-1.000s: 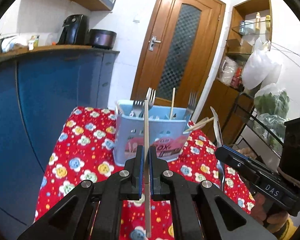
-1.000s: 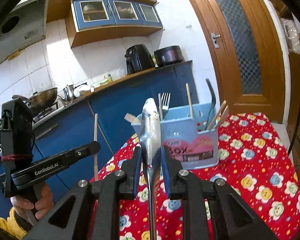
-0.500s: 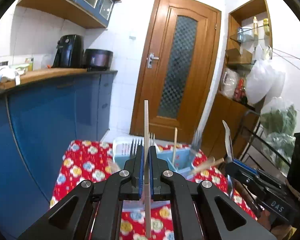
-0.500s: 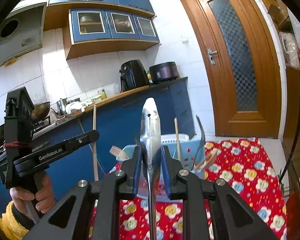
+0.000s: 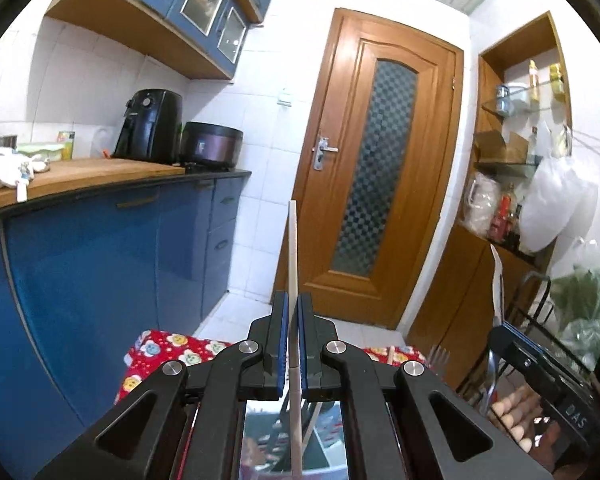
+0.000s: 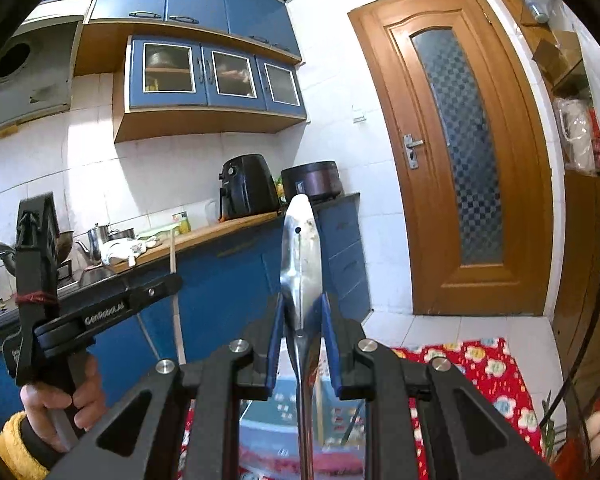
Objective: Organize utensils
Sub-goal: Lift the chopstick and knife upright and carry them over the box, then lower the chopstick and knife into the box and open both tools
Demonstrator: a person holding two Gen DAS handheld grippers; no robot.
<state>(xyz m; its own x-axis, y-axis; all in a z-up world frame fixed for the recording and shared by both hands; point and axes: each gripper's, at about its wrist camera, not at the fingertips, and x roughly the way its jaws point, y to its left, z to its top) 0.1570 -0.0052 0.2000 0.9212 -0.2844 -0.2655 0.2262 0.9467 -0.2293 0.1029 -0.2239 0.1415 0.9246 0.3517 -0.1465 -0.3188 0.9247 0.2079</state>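
My left gripper (image 5: 292, 312) is shut on a pale wooden chopstick (image 5: 293, 256) that stands upright between the pads. It also shows in the right wrist view (image 6: 175, 276), held by the left gripper (image 6: 168, 284) at the left. My right gripper (image 6: 300, 320) is shut on a steel utensil handle (image 6: 301, 256) that points up; its working end is hidden. It appears in the left wrist view (image 5: 499, 280) at the right. The blue utensil box (image 6: 276, 416) lies low behind the gripper bodies, mostly hidden, with fork tines (image 5: 438, 356) poking up.
A red flowered tablecloth (image 6: 488, 364) covers the table below both grippers. A blue kitchen counter (image 5: 100, 240) with an air fryer (image 5: 148, 126) runs along the left. A wooden door (image 5: 380, 168) is behind, with shelves and plastic bags (image 5: 556, 204) at the right.
Both grippers have lifted and tilted upward with their utensils. The utensil box and tablecloth have dropped to the bottom of both views, mostly behind the gripper bodies.
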